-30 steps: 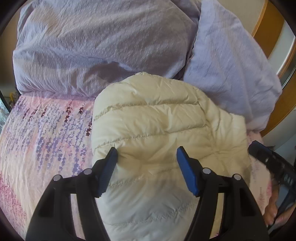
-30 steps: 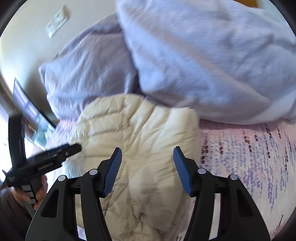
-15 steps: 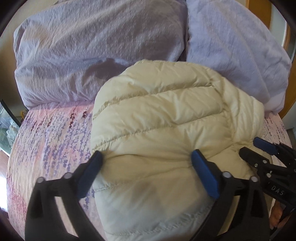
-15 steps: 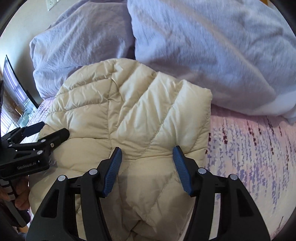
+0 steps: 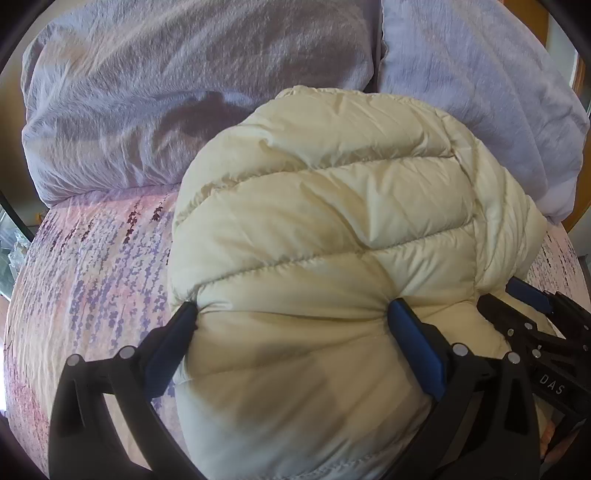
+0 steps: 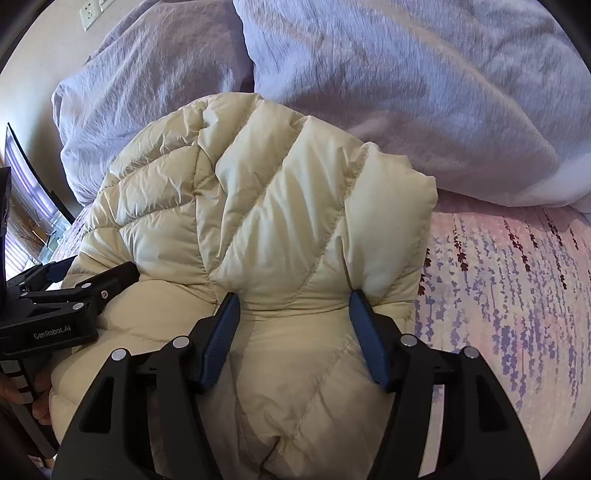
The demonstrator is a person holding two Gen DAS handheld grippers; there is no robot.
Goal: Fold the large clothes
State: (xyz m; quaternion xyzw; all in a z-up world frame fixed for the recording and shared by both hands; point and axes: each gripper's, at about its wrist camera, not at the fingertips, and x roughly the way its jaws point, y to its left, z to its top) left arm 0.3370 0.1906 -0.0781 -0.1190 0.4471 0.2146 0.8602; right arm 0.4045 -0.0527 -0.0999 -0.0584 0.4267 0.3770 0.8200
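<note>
Left wrist view shows the cream puffer jacket [image 5: 325, 229] bulging far of both spread-jawed grippers, left gripper [image 5: 291, 314] and right gripper [image 6: 293, 299] pressing its near edge side by side.

Two lavender pillows [image 5: 192, 96] [image 6: 424, 92] rest on a floral bedsheet [image 5: 92, 266], a wall socket [image 6: 88, 13] behind.

Only two bits of readable text here: "DAS" in white on the black body of the right gripper [image 5: 532, 306], and "GenRobot.AI" printed on the side of the left gripper [image 6: 92, 275]. Nothing else is legible.
</note>
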